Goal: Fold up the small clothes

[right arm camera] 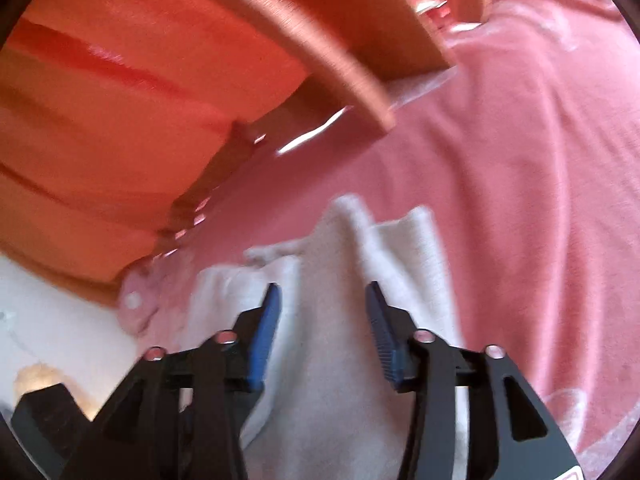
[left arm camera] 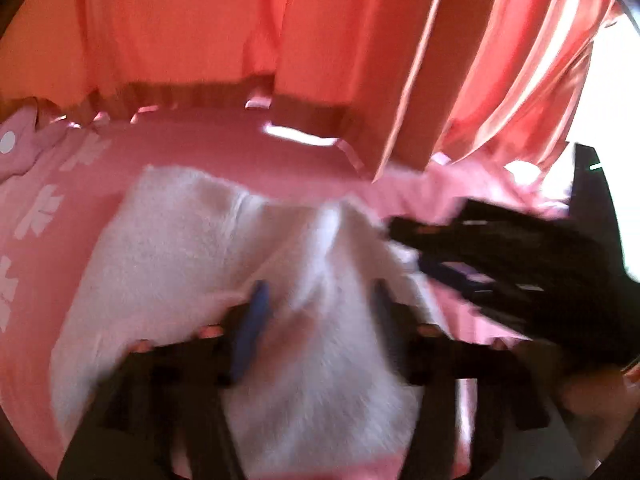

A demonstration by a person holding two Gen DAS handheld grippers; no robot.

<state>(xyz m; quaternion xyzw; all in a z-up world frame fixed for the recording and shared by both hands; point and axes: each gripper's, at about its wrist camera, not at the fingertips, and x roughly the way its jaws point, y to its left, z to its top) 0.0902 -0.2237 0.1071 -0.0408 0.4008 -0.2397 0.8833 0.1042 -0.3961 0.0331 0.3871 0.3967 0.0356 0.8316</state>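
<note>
White fleecy garment (left arm camera: 192, 248) lies rumpled on the pink bedspread (left arm camera: 248, 152), a raised fold running between both claws. Left gripper (left arm camera: 320, 300) and right gripper (right arm camera: 322, 300) both stand apart-jawed over the cloth, pads not pressing it, nothing held. Judged mid-fold, between grasps; next move calls for picking a free edge and pinching it to lay over

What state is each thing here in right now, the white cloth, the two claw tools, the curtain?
White garment: lying on the pink bedcover, bunched, not neatly flat.
Left gripper: open, garment between its fingers, unpinched.
Right gripper: open, above the garment.
Orange curtain: hanging closed behind the bed.
</note>
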